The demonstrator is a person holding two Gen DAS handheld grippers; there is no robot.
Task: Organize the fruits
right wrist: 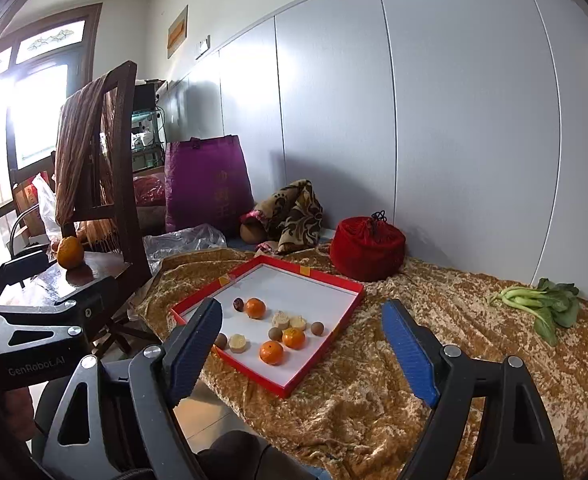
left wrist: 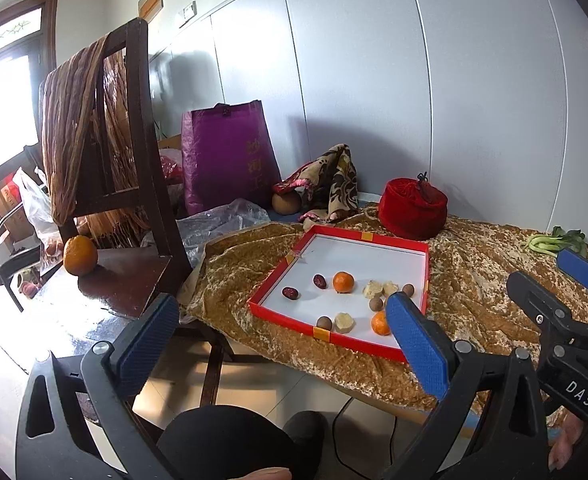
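A red-rimmed white tray (left wrist: 340, 238) (right wrist: 350, 286) lies on a gold cloth. It holds small oranges (left wrist: 343, 282) (right wrist: 271, 352), dark red dates (left wrist: 290, 293) (right wrist: 238, 304), brown round longans (left wrist: 324, 323) (right wrist: 317, 328) and pale cake-like pieces (left wrist: 344, 322) (right wrist: 238, 343). A larger orange (left wrist: 80, 255) (right wrist: 70, 253) sits on a dark wooden chair seat to the left. My left gripper (left wrist: 282, 332) is open and empty, held before the tray's near edge. My right gripper (right wrist: 302, 344) is open and empty, in front of the tray.
A gold cloth (right wrist: 414, 360) covers the table. A red velvet pouch (right wrist: 368, 249), a patterned cloth (right wrist: 294, 212), a purple bag (right wrist: 206, 184) and clear plastic stand behind the tray. Green bok choy (right wrist: 542, 304) lies at the right. The chair (left wrist: 134, 160) with a draped scarf stands at left.
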